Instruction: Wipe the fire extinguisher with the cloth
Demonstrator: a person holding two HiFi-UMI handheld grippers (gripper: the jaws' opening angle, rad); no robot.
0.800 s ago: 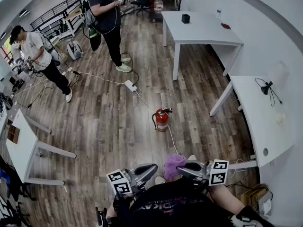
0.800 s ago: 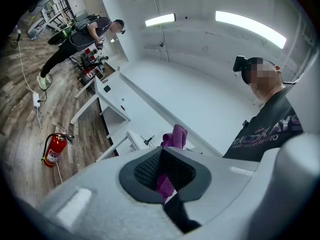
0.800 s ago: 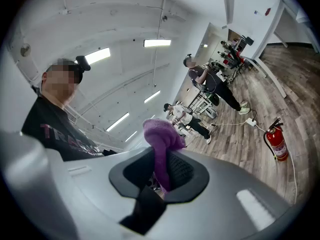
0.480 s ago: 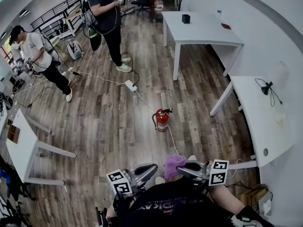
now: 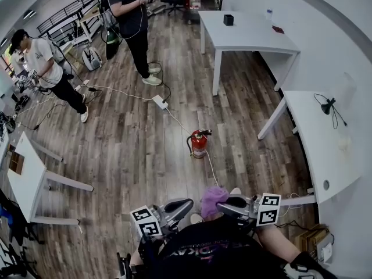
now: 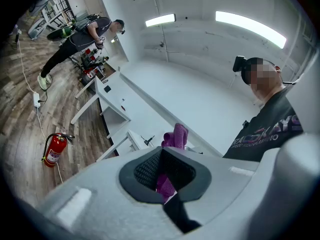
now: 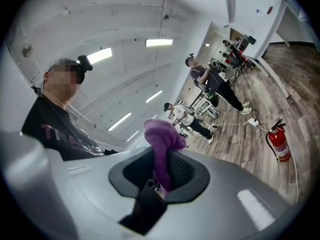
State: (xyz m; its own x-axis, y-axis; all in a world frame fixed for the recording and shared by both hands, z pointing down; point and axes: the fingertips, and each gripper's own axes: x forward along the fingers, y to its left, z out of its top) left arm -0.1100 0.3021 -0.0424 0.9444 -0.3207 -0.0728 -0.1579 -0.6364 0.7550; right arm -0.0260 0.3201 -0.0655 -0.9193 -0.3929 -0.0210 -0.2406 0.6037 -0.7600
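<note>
Fingers point(image 7: 186, 170) of the right gripper point(image 7: 161, 156) are clamped on the purple cloth point(image 7: 162, 131), which rises between the pads and flops over their tips. Only the right gripper view shows that grip. From the head view the cloth point(image 5: 213, 198) is a bunch at the gripper's point(image 5: 228, 203) nose. The left gripper point(image 6: 161, 151) has its fingers closed together. Purple cloth point(image 6: 175, 134) shows past them in its own view, but the head view puts its tip point(image 5: 185, 204) just short of the cloth, apart from it. Both grippers point level, towards each other.

The fire extinguisher point(image 5: 199, 144) stands upright on the wooden floor point(image 5: 133, 150), well apart from both grippers, beside a white cable point(image 5: 210, 167). Both gripper views also catch it, at the left edge point(image 6: 54, 150) and at the right point(image 7: 279, 143).

Against the earlier frames, grippers and cloth keep their pose. The head view has shifted slightly, so the extinguisher sits a little higher in it.
</note>
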